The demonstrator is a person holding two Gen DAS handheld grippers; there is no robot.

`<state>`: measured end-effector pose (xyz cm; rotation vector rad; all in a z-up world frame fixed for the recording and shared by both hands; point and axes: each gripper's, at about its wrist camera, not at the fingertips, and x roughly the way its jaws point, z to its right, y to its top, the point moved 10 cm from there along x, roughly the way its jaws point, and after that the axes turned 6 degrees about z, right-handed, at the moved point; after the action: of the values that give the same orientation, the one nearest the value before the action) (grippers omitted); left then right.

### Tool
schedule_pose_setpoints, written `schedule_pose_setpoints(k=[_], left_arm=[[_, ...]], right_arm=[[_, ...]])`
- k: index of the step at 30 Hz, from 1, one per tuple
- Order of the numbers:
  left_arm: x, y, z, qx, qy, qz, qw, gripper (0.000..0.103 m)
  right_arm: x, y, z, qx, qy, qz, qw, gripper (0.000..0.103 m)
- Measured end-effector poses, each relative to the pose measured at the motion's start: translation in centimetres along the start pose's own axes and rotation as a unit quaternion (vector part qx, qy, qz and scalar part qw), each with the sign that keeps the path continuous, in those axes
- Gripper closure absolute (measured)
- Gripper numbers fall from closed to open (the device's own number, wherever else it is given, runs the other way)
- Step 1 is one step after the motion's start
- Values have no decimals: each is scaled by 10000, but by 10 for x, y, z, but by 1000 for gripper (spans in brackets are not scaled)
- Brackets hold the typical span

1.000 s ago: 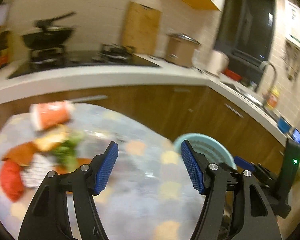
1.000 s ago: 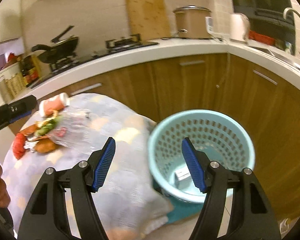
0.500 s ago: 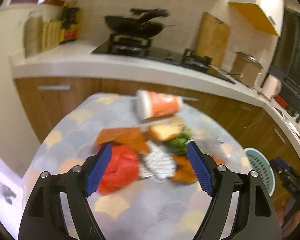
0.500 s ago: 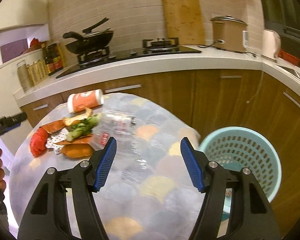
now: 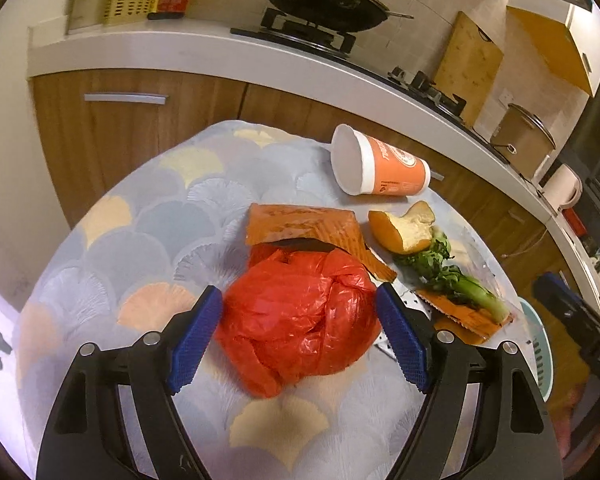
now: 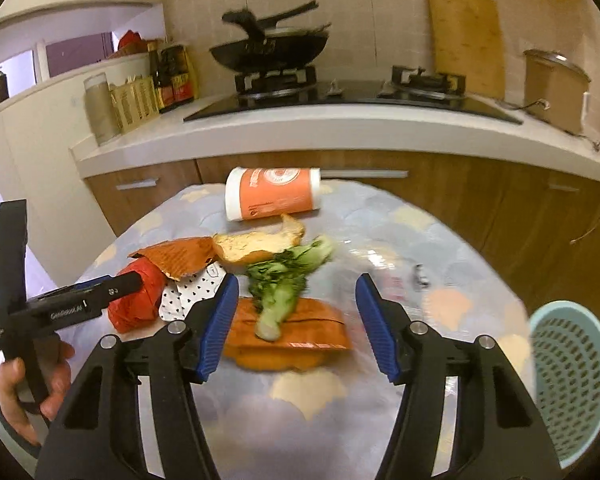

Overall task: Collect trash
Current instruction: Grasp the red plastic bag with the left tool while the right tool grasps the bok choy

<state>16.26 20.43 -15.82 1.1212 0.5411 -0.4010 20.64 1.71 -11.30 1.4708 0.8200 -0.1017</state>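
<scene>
A round tabletop under a pale cloth printed with fan shapes stands in a kitchen, with wooden cabinets and a white counter across the upper part of both views. On the counter sit one black wok on a gas hob, one wooden cutting board leaning on the tiled wall, and one brown cooker pot at the right edge. The trash lies in a cluster at the middle of the tabletop: one crumpled red plastic bag, one orange paper cup on its side at the far edge, one piece of bread, one leafy green stalk, two orange wrappers, one just behind the bag and one under the stalk, and one white dotted wrapper partly hidden between them. One light blue basket stands at the lower right of the right wrist view, beside the tabletop. The left gripper has its jaws wide open on either side of the red bag, not pressing it. The right gripper also has its jaws wide open, holding nothing, above the lower orange wrapper and the stalk; that view is slightly blurred.
</scene>
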Motion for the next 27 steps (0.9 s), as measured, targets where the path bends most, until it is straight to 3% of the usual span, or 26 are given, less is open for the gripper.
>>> schedule_pose_setpoints(k=[10,15,20,27], left_arm=[[7,-5,2,90,-101,102,9999,26],[10,-7,-1,44,25,23,10000,21],[13,-10,-1,59,90,-76,9999,20],[2,-13,4,76,36,4,10000,42]], right_arm=[[45,-30,-5,53,3,-520,9986,47],[52,-38,-3,111,53,-571,9983,67],[51,-37,-3,142,121,-466,9987,80],[40,-30,-4,155,207,-247,9994,84]])
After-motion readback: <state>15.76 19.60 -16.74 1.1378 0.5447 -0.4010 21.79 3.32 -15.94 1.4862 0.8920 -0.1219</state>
